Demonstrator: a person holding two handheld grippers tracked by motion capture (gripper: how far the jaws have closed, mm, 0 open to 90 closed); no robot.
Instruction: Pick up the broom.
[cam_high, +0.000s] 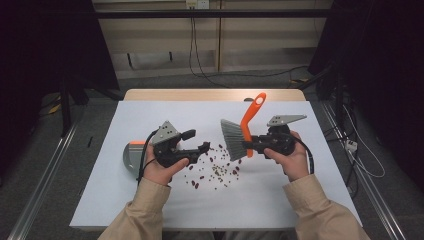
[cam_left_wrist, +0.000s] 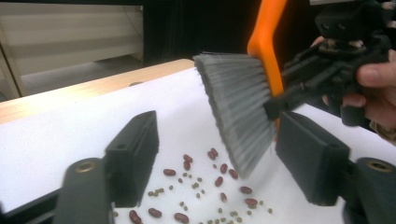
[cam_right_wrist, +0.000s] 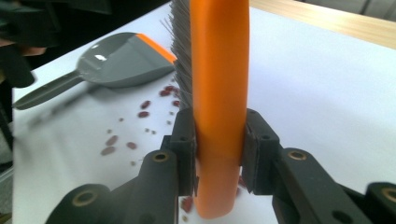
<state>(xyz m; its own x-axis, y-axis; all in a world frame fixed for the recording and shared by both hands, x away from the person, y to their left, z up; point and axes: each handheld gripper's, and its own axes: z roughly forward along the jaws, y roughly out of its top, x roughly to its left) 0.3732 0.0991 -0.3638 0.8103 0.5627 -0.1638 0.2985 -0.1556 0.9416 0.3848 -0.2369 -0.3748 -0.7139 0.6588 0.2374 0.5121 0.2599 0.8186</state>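
Observation:
A hand brush (cam_high: 252, 114) with an orange handle and grey bristles hangs above the white tabletop (cam_high: 150, 115), bristles pointing left and down. My right gripper (cam_high: 249, 145) is shut on the orange handle (cam_right_wrist: 219, 70), one pad on each side of it. My left gripper (cam_high: 196, 141) stands open a short way left of the bristles (cam_left_wrist: 236, 112), with nothing between its pads (cam_left_wrist: 133, 156). Red beans and small green peas (cam_high: 215, 170) lie scattered on the sheet between and below both grippers. A grey dustpan (cam_high: 131, 153) with an orange lip lies flat at the left, partly hidden by the left hand.
A bare wooden strip (cam_high: 215, 95) runs along the table's far edge. Cables (cam_high: 195, 45) hang at the back wall and trail on the floor at the right. Black frame poles stand on both sides of the table. The dustpan's handle (cam_right_wrist: 44, 93) points away from the beans.

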